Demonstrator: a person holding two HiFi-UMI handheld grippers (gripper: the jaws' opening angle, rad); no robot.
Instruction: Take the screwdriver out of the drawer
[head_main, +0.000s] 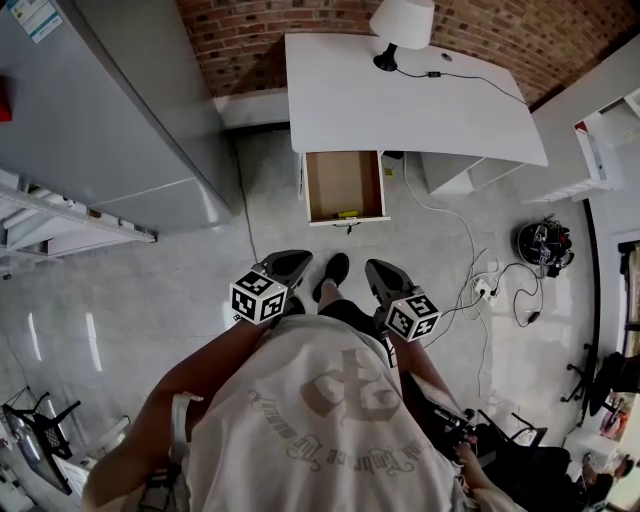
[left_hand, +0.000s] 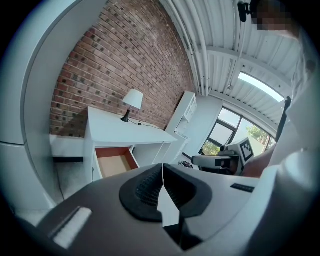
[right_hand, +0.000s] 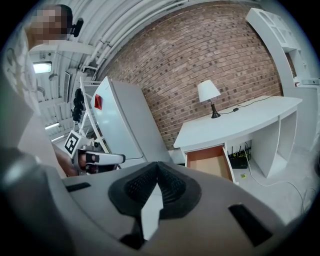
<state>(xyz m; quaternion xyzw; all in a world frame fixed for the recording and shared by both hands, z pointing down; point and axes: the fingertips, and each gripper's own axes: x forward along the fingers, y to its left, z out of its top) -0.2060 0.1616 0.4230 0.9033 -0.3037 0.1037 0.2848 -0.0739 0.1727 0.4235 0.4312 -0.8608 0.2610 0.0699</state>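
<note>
The desk's wooden drawer (head_main: 343, 184) stands pulled open below the white desk (head_main: 400, 100). A small yellow-handled screwdriver (head_main: 347, 213) lies at the drawer's front edge. Both grippers hang at waist height, well short of the drawer. My left gripper (head_main: 296, 259) is shut and holds nothing, and my right gripper (head_main: 373, 267) is shut and empty too. In the left gripper view the shut left gripper (left_hand: 162, 176) points toward the drawer (left_hand: 114, 163). The right gripper view shows the right gripper (right_hand: 157, 173) closed, with the drawer (right_hand: 212, 161) ahead. The screwdriver is not visible in either gripper view.
A table lamp (head_main: 402, 25) stands on the desk against the brick wall. A tall grey cabinet (head_main: 120, 120) fills the left side. Cables and a power strip (head_main: 483, 290) lie on the floor to the right. The person's shoe (head_main: 335, 272) is between the grippers.
</note>
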